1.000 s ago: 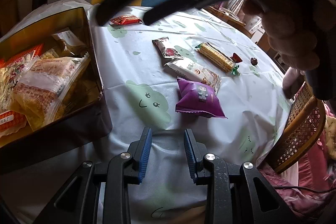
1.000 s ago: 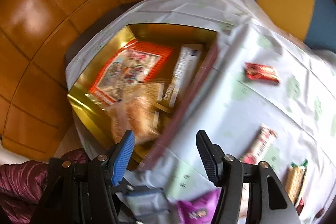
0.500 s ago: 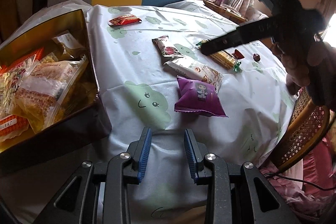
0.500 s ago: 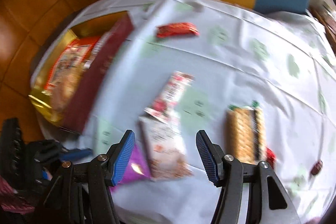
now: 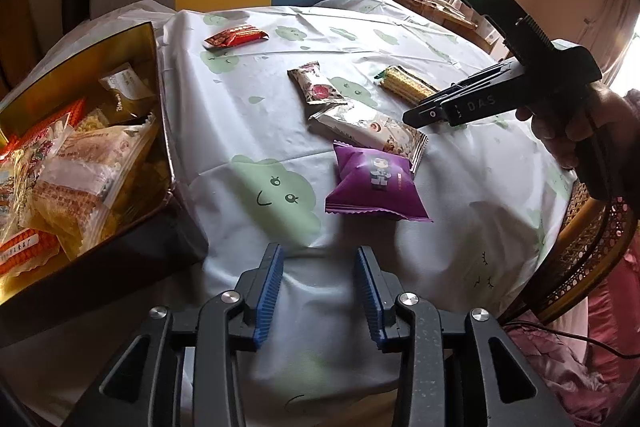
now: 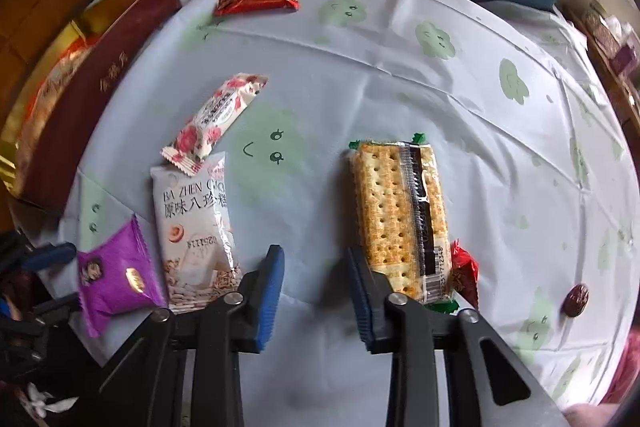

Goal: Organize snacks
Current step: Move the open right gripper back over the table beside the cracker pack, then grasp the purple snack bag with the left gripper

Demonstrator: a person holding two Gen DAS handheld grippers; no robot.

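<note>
The snacks lie loose on the bench [image 6: 400, 75], which wears a pale cloth with green cloud faces. A long cracker pack [image 6: 400, 215] in clear wrap with a black seam lies just right of the right claw [image 6: 316, 291]. Left of that claw are a white cake pouch [image 6: 192, 227], a rose-printed bar [image 6: 216, 119] touching the pouch's top edge, and a purple packet [image 6: 116, 275] overlapping its lower left. A red bar [image 6: 256, 1] sits well apart at the far side, with a red candy [image 6: 464, 271] and a dark round sweet [image 6: 576, 301] at the right.

1 second ago the right claw hung over the gold tin; now it points down at bare cloth between pouch and crackers, its jaws closing with nothing between them. The left claw [image 5: 318, 301] has barely shifted; its jaws are opening, spread over empty cloth.

The gold tin [image 5: 158, 99] at the bench's left edge holds several clear-wrapped pastries [image 5: 80, 171] and orange-labelled packs [image 5: 24, 247].
</note>
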